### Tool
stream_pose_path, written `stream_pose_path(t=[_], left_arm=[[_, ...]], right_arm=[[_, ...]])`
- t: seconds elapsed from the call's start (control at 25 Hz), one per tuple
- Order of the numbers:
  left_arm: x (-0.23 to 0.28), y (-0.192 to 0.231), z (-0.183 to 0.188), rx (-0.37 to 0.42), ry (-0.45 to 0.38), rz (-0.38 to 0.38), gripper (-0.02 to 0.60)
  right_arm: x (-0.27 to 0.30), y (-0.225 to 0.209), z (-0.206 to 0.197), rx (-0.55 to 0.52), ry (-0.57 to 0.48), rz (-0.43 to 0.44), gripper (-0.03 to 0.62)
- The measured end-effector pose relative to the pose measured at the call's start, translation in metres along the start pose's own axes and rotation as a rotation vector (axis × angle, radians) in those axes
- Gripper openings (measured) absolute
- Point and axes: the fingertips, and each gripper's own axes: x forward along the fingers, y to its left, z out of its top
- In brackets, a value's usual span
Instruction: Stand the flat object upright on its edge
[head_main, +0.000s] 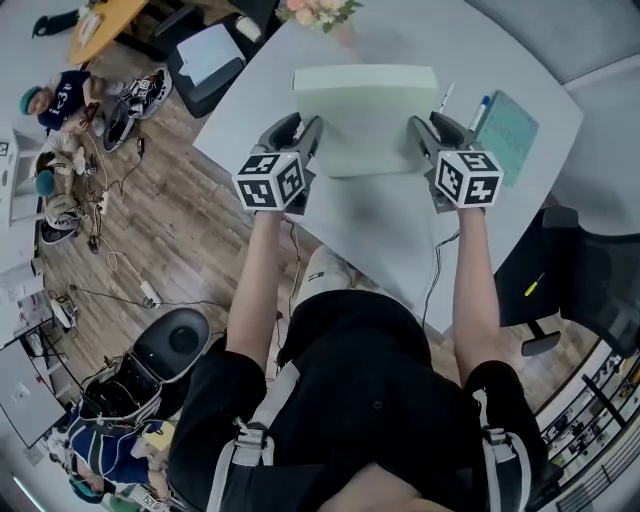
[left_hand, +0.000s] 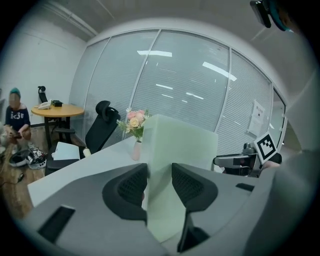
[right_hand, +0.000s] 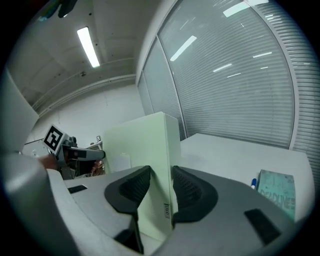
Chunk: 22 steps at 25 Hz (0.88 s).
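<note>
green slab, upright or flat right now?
Upright: in both gripper views the slab rises vertical, left gripper and right gripper clamped on its end edges. Whether its bottom edge touches the table: cannot tell.

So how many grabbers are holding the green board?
2: the left gripper clamps the left edge of the green board, and the right gripper clamps its right edge. None seem hidden.

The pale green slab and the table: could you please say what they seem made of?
Pale green slab: matte, opaque, crisp straight edges, small label on its side; probably card, perhaps foam. Table: smooth white top, faint sheen; likely laminate.
</note>
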Motion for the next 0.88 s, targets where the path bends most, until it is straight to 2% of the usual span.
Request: stream_pose_path(t=[0.36, 0.88], left_arm=[[-0.017, 0.0, -0.008, 0.086, 0.001, 0.028, 0.16], [-0.044, -0.012, -0.029, 0.072, 0.019, 0.004, 0.156]], right_arm=[[-0.014, 0.014, -0.013, -0.05, 0.007, 0.016, 0.135], [-0.037, 0.029, -0.028, -0.04, 0.011, 0.032, 0.125]])
